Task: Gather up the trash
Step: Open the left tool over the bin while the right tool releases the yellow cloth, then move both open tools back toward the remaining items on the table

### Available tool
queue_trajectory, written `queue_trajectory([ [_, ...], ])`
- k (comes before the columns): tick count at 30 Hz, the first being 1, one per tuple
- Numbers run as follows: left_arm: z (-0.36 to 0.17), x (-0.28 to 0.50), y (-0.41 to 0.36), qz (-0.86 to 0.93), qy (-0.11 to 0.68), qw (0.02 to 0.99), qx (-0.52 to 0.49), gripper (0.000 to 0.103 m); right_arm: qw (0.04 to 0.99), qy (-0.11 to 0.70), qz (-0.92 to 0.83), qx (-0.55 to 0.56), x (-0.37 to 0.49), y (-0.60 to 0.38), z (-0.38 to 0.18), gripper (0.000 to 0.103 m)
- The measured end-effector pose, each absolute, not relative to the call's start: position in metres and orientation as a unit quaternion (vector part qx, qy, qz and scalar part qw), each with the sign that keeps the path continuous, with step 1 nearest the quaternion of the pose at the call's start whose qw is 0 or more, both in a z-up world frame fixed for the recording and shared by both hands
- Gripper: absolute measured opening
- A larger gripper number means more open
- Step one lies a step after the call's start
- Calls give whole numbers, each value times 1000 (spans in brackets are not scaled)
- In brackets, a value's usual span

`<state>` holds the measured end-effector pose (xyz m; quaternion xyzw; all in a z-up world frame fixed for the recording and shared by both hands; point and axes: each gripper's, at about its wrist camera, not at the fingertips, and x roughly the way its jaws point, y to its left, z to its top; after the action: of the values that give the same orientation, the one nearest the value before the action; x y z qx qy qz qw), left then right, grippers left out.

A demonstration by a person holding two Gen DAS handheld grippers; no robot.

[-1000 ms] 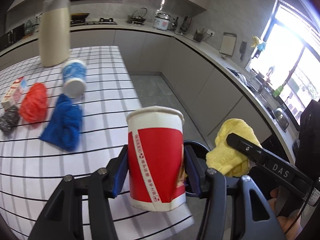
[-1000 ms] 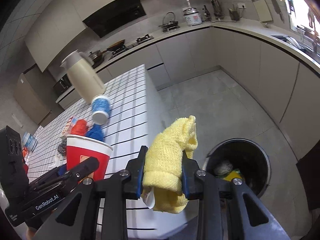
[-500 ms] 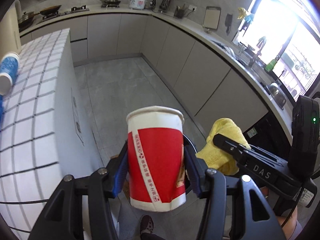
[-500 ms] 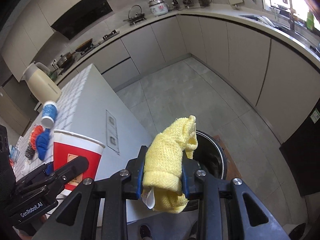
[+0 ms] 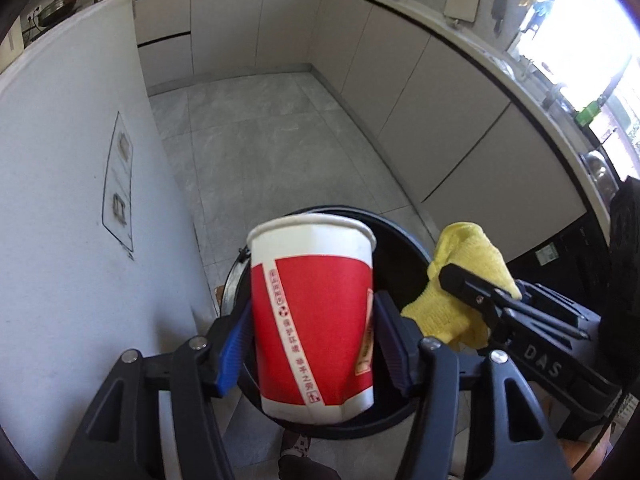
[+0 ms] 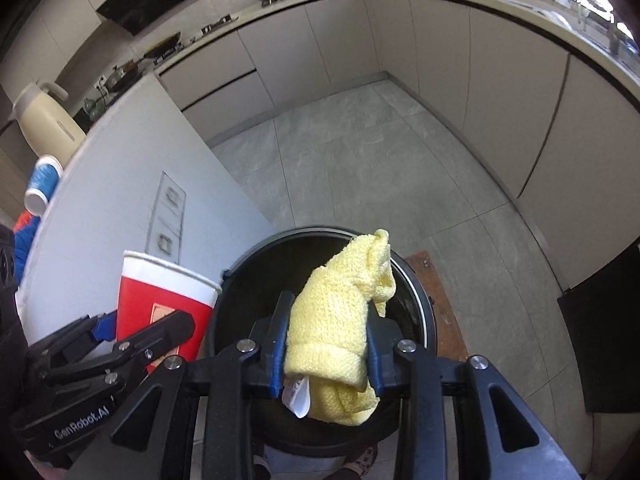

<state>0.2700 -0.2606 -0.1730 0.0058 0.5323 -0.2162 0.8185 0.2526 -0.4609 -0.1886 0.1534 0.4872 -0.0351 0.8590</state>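
A red and white paper cup (image 5: 312, 316) stands upright between the blue-padded fingers of the left gripper (image 5: 311, 344), rim uppermost and base low between the jaws. The jaws are opening: the left pad (image 5: 236, 344) sits against the cup wall, while on the other side a sliver of gap shows between pad and cup, so whether the grip holds cannot be told. Directly beneath and beyond the cup lies the open mouth of a round black trash bin (image 5: 404, 240), which stands on the grey tiled floor (image 5: 280, 140). A yellow knitted cloth (image 6: 336, 320) is bunched between the fingers of the right gripper (image 6: 327, 350); both blue pads lie against its sides, and its jaws are likewise opening. The cloth rises forward of the fingertips and droops below them, with a small white scrap (image 6: 298, 394) hanging under its lower fold. It is suspended over the same bin, whose rim (image 6: 420, 292) curves round ahead of the fingers. In the left wrist view the right gripper and cloth sit just to the right of the cup; in the right wrist view the cup and left gripper sit just to the left. Left of both tools rises the white end panel of a kitchen island (image 5: 72, 200). On its top, far left of the right gripper, are a cream jug (image 6: 44, 120) and a blue and white cup (image 6: 40, 188) on its side.
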Motion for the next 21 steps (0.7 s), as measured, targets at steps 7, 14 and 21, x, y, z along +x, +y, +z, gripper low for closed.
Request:
queue_trajectory([
  [7, -193, 280, -269, -197, 567, 800, 4, 69, 855, 496, -44, 144, 260, -474, -215, 65],
  [14, -129, 258, -263, -195, 523, 830, 11, 69, 865, 473, -61, 155, 239, -481, -174, 65],
  [21, -62, 242, -240, -197, 503, 842, 1, 69, 870, 462, -64, 158, 226, -467, -123, 65],
])
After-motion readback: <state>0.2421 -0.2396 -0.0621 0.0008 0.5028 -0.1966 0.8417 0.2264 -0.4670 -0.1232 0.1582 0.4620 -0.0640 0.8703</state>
